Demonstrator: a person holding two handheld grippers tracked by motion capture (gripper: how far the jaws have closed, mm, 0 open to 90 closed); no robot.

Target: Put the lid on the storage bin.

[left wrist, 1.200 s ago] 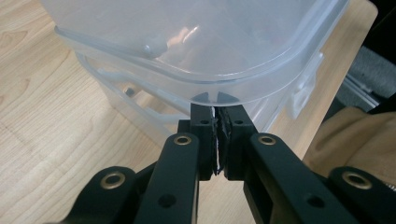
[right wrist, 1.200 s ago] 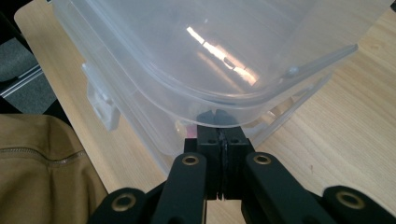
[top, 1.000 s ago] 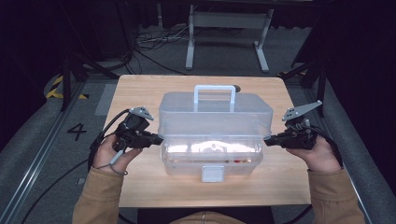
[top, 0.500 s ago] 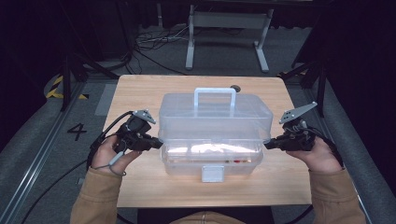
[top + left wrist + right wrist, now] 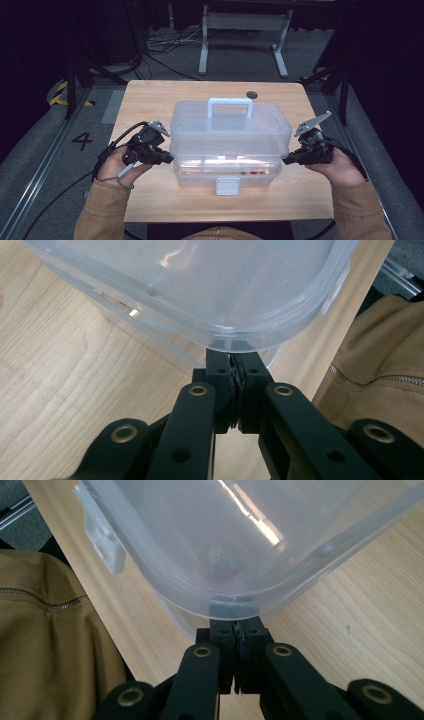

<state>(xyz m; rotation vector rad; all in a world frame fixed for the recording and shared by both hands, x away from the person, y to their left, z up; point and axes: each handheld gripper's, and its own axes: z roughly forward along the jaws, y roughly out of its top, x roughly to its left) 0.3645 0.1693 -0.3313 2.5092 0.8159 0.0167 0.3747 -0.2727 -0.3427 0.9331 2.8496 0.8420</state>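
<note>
Hardly anything has shifted over the last second: the clear plastic storage box with a white carrying handle (image 5: 230,142) sits on the same spot of the light wooden table (image 5: 150,100), and both hands have kept close against its two ends. To me that means the lift or lid-raise is set up but not yet begun.

The left gripper (image 5: 167,159) has its black jaws pinched together with nothing visible between them, the tips tucked just under the overhanging lid edge (image 5: 240,342) at the box's left end. The right gripper (image 5: 286,161) mirrors it at the other end, jaws likewise closed on nothing, tips under the rim (image 5: 235,607).

The box stands in the middle of the table, its handle upright on top, and a white front latch (image 5: 227,186) faces the person. Its walls are see-through and slightly cloudy; small contents, some reddish, lie in the lower tray, too blurred to name
</note>
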